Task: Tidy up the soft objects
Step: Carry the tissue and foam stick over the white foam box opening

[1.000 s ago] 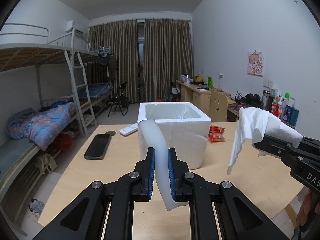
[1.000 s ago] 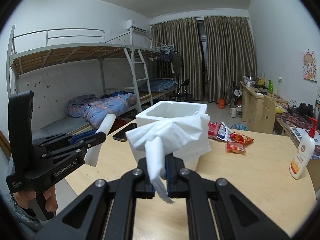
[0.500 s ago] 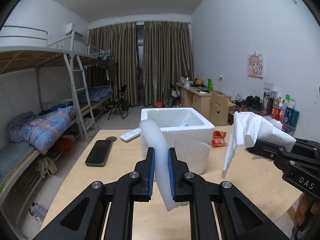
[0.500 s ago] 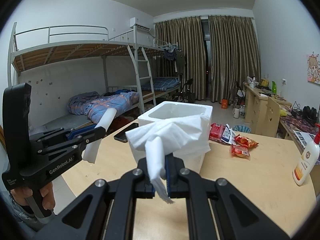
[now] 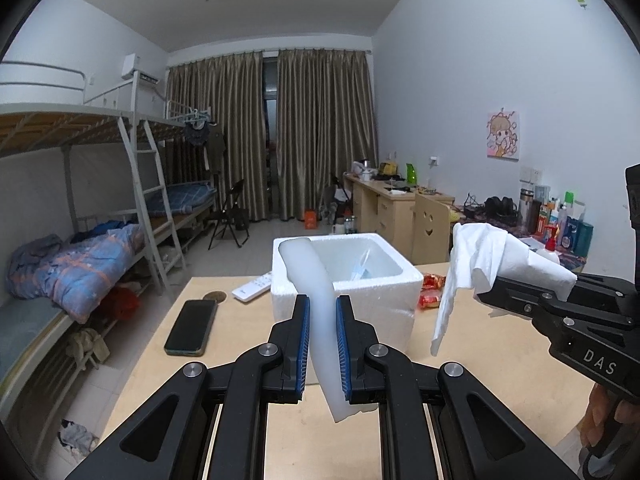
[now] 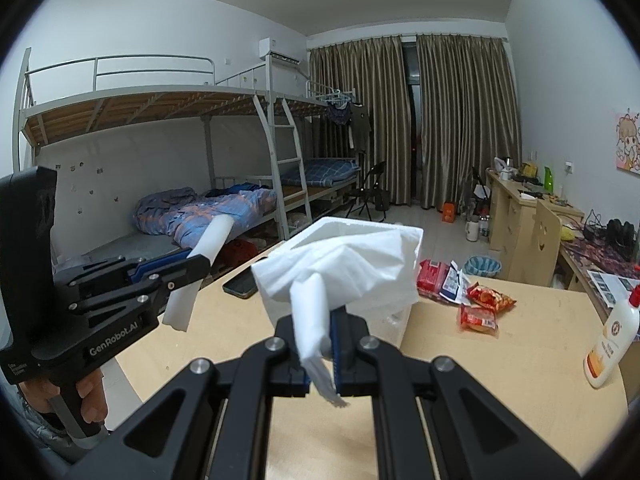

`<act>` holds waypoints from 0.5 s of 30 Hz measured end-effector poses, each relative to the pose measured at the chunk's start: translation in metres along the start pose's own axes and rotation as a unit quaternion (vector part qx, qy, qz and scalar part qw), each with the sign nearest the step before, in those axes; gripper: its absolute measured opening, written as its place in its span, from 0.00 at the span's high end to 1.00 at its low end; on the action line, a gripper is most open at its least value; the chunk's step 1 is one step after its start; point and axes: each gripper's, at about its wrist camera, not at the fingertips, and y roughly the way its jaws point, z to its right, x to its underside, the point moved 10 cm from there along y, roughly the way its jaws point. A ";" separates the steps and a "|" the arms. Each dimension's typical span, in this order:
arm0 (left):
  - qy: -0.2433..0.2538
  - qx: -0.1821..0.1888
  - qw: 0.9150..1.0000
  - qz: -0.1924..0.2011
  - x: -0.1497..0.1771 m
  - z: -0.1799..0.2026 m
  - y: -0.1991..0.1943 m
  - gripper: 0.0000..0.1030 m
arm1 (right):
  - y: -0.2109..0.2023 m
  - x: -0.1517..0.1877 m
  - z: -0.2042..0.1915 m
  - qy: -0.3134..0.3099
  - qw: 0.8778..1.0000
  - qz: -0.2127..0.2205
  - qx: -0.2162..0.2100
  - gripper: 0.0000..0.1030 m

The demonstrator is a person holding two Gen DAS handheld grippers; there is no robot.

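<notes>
My left gripper (image 5: 322,320) is shut on a curved white foam strip (image 5: 316,292), held above the wooden table in front of a white styrofoam box (image 5: 400,294). The box is open on top with something pale blue inside. My right gripper (image 6: 322,330) is shut on a crumpled white tissue (image 6: 340,268), held in the air right of the box; it also shows in the left wrist view (image 5: 480,256). The left gripper (image 6: 188,272) and the foam strip (image 6: 208,246) show at left in the right wrist view. The box (image 6: 360,228) sits just behind the tissue.
A black phone (image 5: 190,326) and a white remote (image 5: 253,289) lie left of the box. Red snack packets (image 6: 480,308) lie right of it. A white lotion bottle (image 6: 608,336) stands at the table's (image 5: 500,368) right edge. Bunk beds are at left, desks at right.
Both grippers have risen, so the box now sits lower and its inside shows more. Both grips are unchanged.
</notes>
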 end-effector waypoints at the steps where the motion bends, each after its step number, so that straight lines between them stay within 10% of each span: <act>1: 0.001 0.001 1.000 0.001 -0.003 0.000 0.001 0.87 | 0.001 -0.002 0.000 0.000 1.000 0.000 -0.001 0.90; 15: 0.012 0.018 1.000 0.008 -0.036 0.009 0.027 0.87 | 0.013 -0.031 0.011 -0.010 1.000 0.008 0.010 0.90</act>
